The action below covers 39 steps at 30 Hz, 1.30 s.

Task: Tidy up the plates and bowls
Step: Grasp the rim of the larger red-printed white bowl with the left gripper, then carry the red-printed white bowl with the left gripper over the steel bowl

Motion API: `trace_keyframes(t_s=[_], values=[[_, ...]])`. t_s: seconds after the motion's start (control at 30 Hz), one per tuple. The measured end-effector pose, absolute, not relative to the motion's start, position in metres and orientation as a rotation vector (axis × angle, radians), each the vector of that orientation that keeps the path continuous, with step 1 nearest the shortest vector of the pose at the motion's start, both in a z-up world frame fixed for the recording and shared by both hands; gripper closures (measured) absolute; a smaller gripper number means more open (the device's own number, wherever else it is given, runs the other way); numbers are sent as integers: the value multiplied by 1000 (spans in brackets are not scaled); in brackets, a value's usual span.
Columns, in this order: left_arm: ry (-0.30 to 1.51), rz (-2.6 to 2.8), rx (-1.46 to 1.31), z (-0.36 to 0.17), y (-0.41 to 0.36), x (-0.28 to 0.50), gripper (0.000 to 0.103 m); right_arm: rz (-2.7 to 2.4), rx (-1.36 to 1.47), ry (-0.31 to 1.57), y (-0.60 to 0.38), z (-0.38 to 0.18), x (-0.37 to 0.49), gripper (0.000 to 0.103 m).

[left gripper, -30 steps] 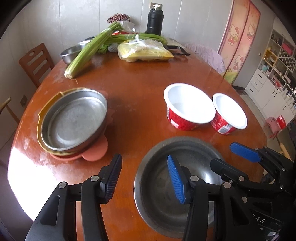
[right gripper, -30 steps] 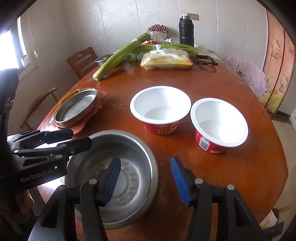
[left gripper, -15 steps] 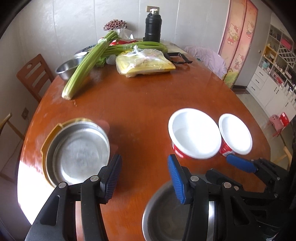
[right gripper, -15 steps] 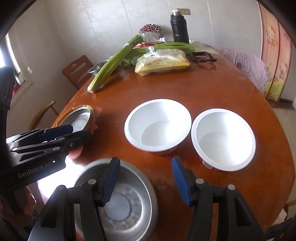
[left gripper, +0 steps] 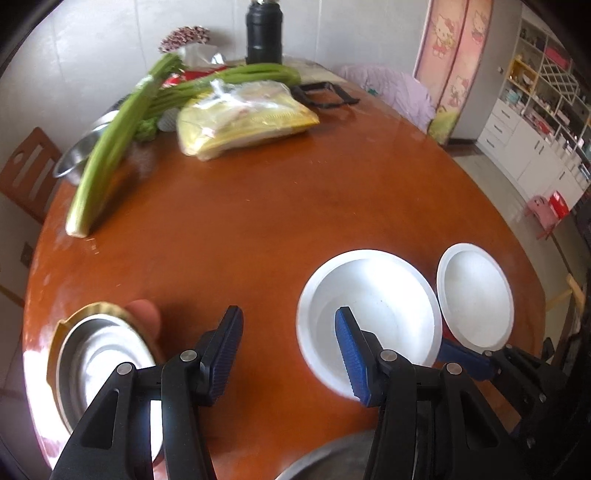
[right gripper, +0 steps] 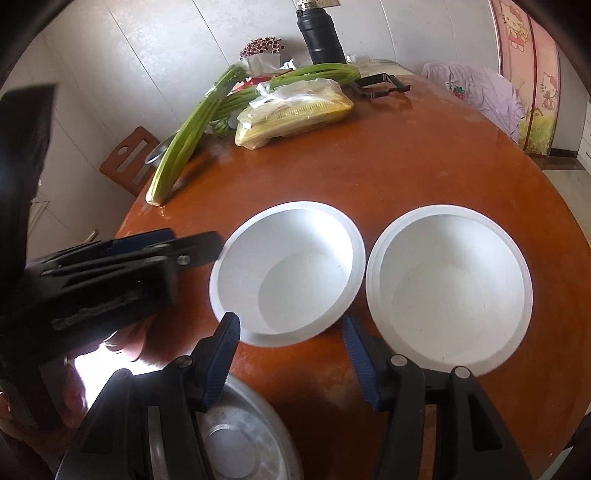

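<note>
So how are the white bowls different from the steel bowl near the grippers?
The two white bowls are matte white and stand further out on the table; the steel bowl is shiny grey metal at the near edge, partly hidden. All are round, upright and empty.

Home dining room: wooden table point(left gripper: 280, 206), celery point(left gripper: 110, 147), cabinets point(left gripper: 535, 122).

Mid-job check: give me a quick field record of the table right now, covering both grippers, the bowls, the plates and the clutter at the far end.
left gripper: open, empty, above the table
right gripper: open, empty, just short of the left white bowl
left white bowl: upright, empty
right white bowl: upright, empty, beside the first
steel bowl: near edge, under the right gripper
plate stack: steel dish in a yellow plate, left near edge
far end: celery, bagged corn, black flask
</note>
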<state>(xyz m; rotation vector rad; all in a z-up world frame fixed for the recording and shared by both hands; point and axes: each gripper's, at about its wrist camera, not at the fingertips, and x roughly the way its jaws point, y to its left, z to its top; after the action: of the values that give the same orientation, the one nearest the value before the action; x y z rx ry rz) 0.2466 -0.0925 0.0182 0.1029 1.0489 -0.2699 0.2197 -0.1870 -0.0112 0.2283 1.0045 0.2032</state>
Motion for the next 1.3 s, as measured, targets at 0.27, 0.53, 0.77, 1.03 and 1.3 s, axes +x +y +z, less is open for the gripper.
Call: trace_keyframes(t_s=[0.27, 0.53, 0.77, 1.03, 1.3], values=[[1112, -292, 90, -3, -103, 261, 51, 212, 187, 1005, -184, -13, 230, 46], [1141, -329, 86, -12, -111, 265, 62, 228, 121, 1006, -175, -14, 237, 45], [1147, -332, 64, -12, -105, 268, 65, 223, 98, 998, -173, -13, 241, 44], [1147, -319, 30, -9, -96, 266, 65, 246, 77, 988, -166, -10, 240, 44], [1135, -312, 10, -1, -89, 257, 65, 262, 67, 969, -160, -4, 236, 44]])
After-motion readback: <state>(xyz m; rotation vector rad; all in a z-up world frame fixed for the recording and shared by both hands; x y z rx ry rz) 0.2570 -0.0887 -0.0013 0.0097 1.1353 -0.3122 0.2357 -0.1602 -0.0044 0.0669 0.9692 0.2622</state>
